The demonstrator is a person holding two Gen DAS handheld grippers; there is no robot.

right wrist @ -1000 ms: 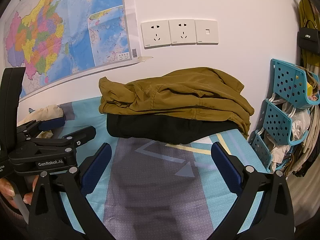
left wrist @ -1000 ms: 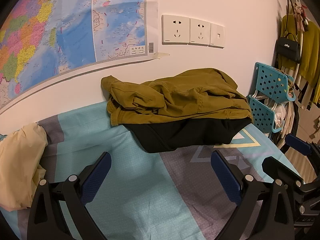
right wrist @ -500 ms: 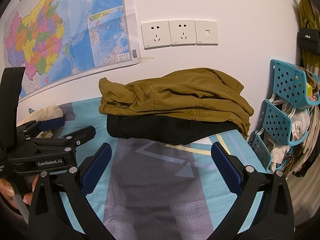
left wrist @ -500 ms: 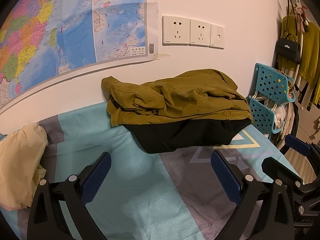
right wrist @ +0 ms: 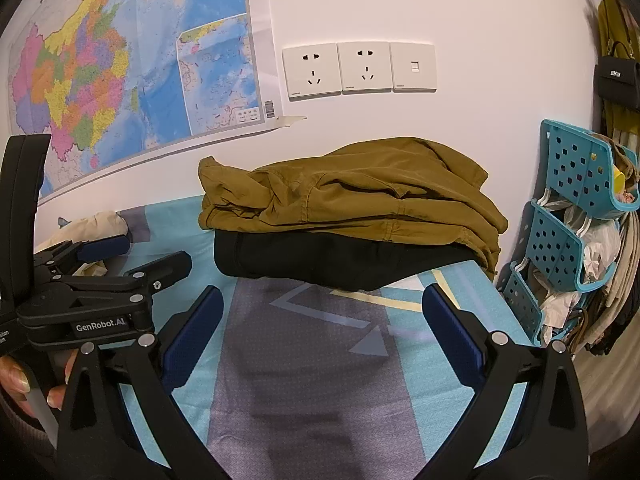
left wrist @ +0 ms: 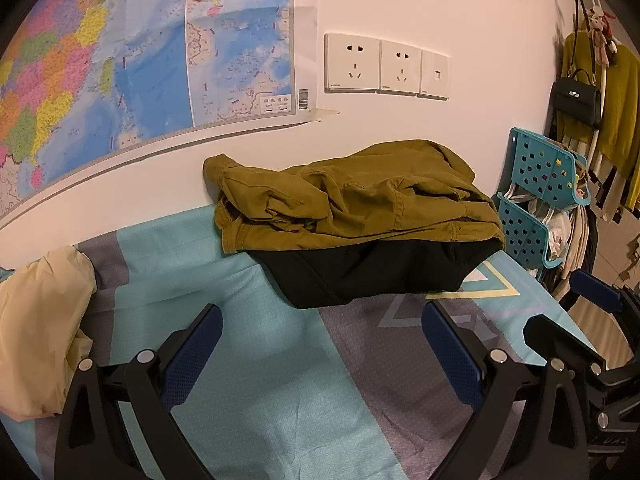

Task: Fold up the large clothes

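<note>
An olive-brown jacket (left wrist: 352, 200) lies folded on top of a folded black garment (left wrist: 372, 272), stacked against the wall at the back of the bed; the stack also shows in the right wrist view (right wrist: 348, 208). A cream garment (left wrist: 40, 328) lies crumpled at the left. My left gripper (left wrist: 320, 344) is open and empty, low over the bedsheet in front of the stack. My right gripper (right wrist: 320, 328) is open and empty, also in front of the stack. The left gripper (right wrist: 108, 276) shows at the left of the right wrist view.
The bed has a teal and grey patterned sheet (left wrist: 248, 360). A map (left wrist: 120, 64) and wall sockets (left wrist: 384, 66) are on the wall behind. A teal perforated rack (right wrist: 568, 232) stuffed with items stands at the right bed edge, with hanging clothes and a black bag (left wrist: 576, 100) beyond.
</note>
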